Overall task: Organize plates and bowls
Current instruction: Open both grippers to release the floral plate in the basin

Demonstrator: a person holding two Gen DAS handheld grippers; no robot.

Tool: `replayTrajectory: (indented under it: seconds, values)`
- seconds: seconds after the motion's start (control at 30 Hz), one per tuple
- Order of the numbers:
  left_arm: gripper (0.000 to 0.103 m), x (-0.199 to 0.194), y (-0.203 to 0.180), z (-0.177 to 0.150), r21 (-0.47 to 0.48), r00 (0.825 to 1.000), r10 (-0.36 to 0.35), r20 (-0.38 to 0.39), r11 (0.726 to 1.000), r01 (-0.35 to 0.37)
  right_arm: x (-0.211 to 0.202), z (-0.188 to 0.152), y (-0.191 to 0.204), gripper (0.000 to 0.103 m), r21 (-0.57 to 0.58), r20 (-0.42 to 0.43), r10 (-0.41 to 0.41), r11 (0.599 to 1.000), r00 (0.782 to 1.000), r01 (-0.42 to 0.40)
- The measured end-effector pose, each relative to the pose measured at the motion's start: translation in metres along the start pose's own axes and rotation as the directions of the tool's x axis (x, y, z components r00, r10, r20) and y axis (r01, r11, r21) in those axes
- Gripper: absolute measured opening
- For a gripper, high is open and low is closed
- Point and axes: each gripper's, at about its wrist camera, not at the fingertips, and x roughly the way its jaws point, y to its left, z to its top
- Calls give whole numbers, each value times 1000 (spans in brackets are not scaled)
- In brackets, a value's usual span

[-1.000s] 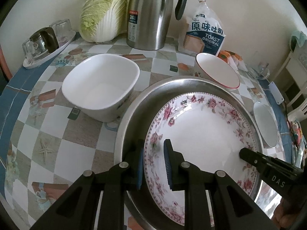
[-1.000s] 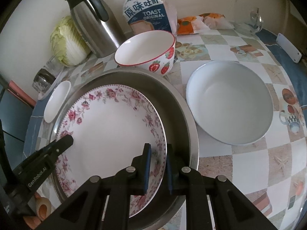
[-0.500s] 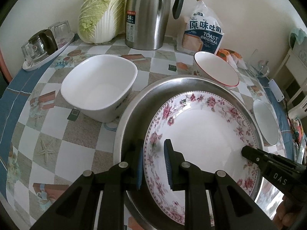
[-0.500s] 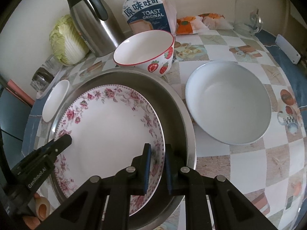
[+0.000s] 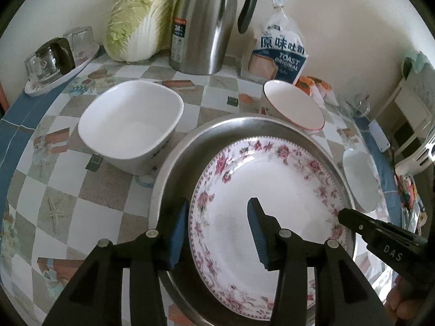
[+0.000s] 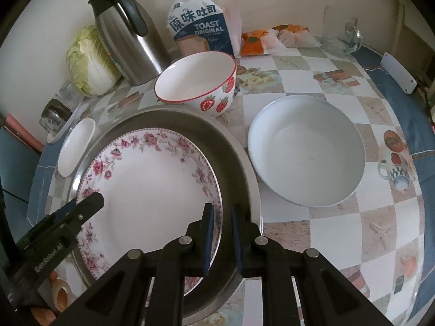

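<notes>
A floral-rimmed plate (image 5: 272,203) (image 6: 152,179) lies inside a large steel pan (image 5: 174,179) (image 6: 233,157). My left gripper (image 5: 217,228) is open, its fingers straddling the plate's left rim. My right gripper (image 6: 220,225) is shut on the plate's right rim. A white square bowl (image 5: 130,125) sits left of the pan; it also shows in the right wrist view (image 6: 77,146). A strawberry bowl (image 6: 195,84) (image 5: 293,106) stands behind the pan. A wide white bowl (image 6: 307,149) (image 5: 359,179) sits right of it.
A steel thermos (image 5: 206,24), a cabbage (image 5: 138,19) and a toast bag (image 5: 280,51) line the back wall. A tray of glasses (image 5: 54,62) stands at the far left. Snack packets (image 6: 274,38) lie at the back right.
My left gripper has opened and let go of the plate's left rim. My right gripper stays shut on the right rim.
</notes>
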Motion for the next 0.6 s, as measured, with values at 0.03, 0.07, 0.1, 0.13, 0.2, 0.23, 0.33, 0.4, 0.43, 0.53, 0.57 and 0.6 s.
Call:
replayTrajectory:
  seconds: [0.03,0.07,0.1,0.13,0.2,0.23,0.33,0.4,0.43,0.53,0.57,0.6]
  values:
    - [52,-2,0,1,-1,1000,3,7,1000,-3,-2,1,0,16,-2,4,2,1000,1000,-2]
    - [55,-5,-1,2,-2,1000,8,17,1000,-8,-6,1,2,16,-6,12,5,1000,1000,-5]
    - [58,-8,-1,3,-5,999,11,30,1000,-11,-8,2,3,16,-9,17,7,1000,1000,-7]
    - [58,-10,-1,4,-7,999,11,39,1000,-10,-11,2,4,16,-12,23,8,1000,1000,-8]
    - [60,-14,0,5,-14,999,15,52,1000,-14,-17,3,7,16,-23,35,2,1000,999,-2]
    - [64,-16,1,6,-18,998,23,59,1000,-22,-19,3,8,16,-28,36,-2,1000,999,3]
    - [77,-19,2,6,-21,996,38,77,999,-36,-23,1,12,25,-42,32,-18,999,999,19]
    - [77,-22,2,6,-19,996,30,87,999,-29,-25,0,15,38,-59,37,-26,998,999,28]
    - [79,-23,2,6,-18,995,27,92,1000,-26,-27,0,16,45,-66,41,-26,997,999,29]
    - [87,-26,-1,6,-5,994,35,103,999,-34,-31,-1,21,60,-88,56,-28,996,998,33]
    - [89,-26,-2,6,-4,994,40,106,999,-40,-31,-1,21,61,-97,60,-29,995,998,35]
    - [91,-27,-1,6,-6,993,45,109,999,-45,-32,-1,22,65,-100,62,-31,994,998,37]
